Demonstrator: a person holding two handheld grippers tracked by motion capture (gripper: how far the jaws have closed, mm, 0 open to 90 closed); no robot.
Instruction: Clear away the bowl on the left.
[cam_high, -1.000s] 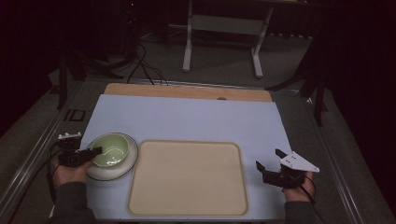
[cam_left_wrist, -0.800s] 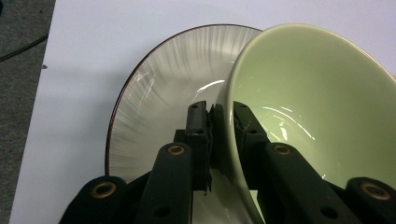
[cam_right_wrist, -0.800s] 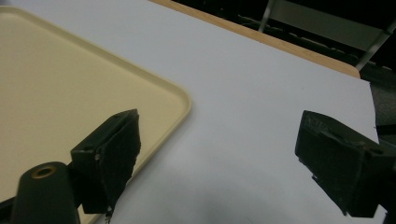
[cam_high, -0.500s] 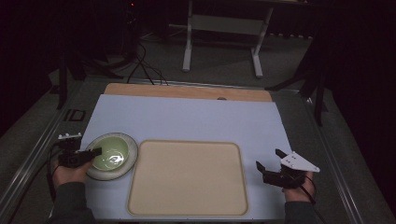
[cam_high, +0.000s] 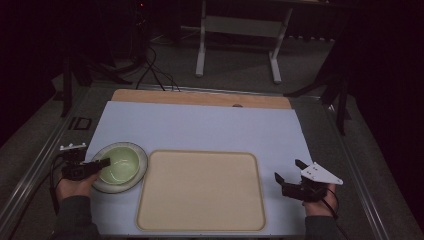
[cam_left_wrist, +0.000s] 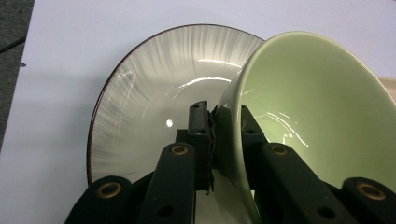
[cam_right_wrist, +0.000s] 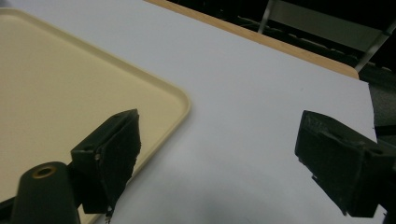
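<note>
A pale green bowl (cam_high: 120, 164) sits on a striped grey plate (cam_high: 138, 167) at the left of the table. My left gripper (cam_high: 102, 163) is shut on the bowl's near rim. In the left gripper view the green bowl (cam_left_wrist: 317, 107) is tilted up off the plate (cam_left_wrist: 154, 79), its wall pinched between the jaws of the left gripper (cam_left_wrist: 219, 126). A beige tray (cam_high: 200, 190) lies flat in the middle. My right gripper (cam_high: 289, 171) stands open just right of the tray, with nothing between its jaws; the right gripper view has the right gripper (cam_right_wrist: 219, 144) over the tray's corner (cam_right_wrist: 70, 84).
A light blue mat (cam_high: 200, 130) covers the table, with a wooden strip (cam_high: 200, 98) along its far edge. Beyond the table stand a metal frame (cam_high: 237, 45) and cables on a dark floor.
The bowl has shifted slightly and tipped up at the left gripper's side. The right gripper has stayed where it was.
</note>
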